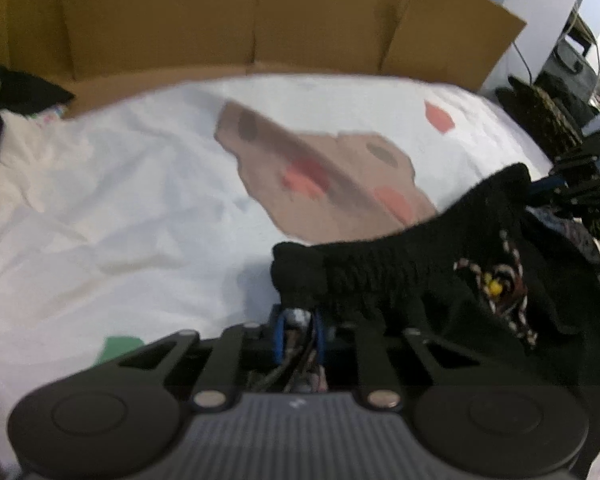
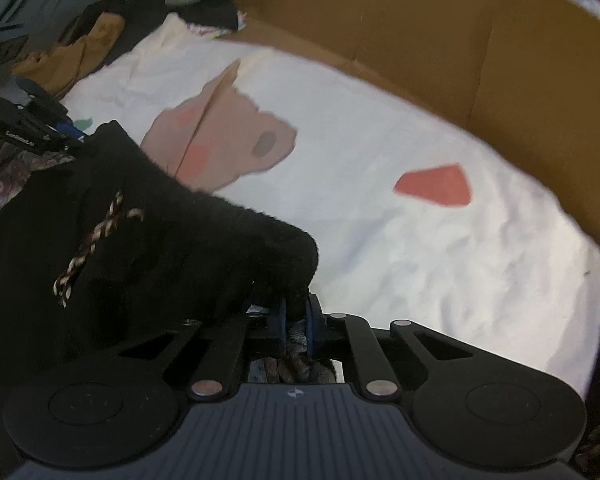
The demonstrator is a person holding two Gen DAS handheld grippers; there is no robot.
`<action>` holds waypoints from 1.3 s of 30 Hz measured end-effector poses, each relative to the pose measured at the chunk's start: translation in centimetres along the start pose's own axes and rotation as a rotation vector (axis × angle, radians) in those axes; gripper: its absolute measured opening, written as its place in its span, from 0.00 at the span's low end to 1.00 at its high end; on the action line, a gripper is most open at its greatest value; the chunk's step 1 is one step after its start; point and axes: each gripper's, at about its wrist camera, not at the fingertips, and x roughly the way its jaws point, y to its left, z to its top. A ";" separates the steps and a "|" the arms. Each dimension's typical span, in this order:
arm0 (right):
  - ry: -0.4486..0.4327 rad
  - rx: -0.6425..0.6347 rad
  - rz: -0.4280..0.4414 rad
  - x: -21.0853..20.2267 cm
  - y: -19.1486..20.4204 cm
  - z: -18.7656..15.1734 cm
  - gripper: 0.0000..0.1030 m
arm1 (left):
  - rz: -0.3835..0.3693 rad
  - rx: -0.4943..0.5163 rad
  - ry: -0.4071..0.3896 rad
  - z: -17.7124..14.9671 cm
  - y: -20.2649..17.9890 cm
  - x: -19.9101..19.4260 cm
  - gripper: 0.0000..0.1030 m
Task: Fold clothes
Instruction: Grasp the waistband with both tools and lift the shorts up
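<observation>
A black fleecy garment with an elastic waistband and a striped drawstring hangs stretched between my two grippers. My left gripper is shut on the waistband's left corner, its blue pads pinching the fabric. In the right wrist view the same garment runs left from my right gripper, which is shut on the other corner. Each gripper shows in the other's view: the right one at the far end of the waistband, the left one likewise. The lower part of the garment is hidden below the frames.
Under the garment lies a white sheet printed with a brown animal figure and a red patch. A cardboard wall stands behind it. Other clothes, brown and dark, pile at the left edge.
</observation>
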 end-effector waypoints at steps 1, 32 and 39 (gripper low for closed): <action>-0.009 -0.006 -0.010 -0.3 0.0 0.3 0.07 | 0.010 0.005 -0.018 0.2 0.0 -0.5 0.15; -0.049 -0.064 -0.348 4.7 -2.6 12.2 0.06 | 0.297 0.109 -0.113 9.9 2.0 2.6 0.14; -0.039 -0.074 -0.386 6.5 -3.7 14.7 0.05 | 0.328 0.126 -0.116 12.2 2.9 3.9 0.14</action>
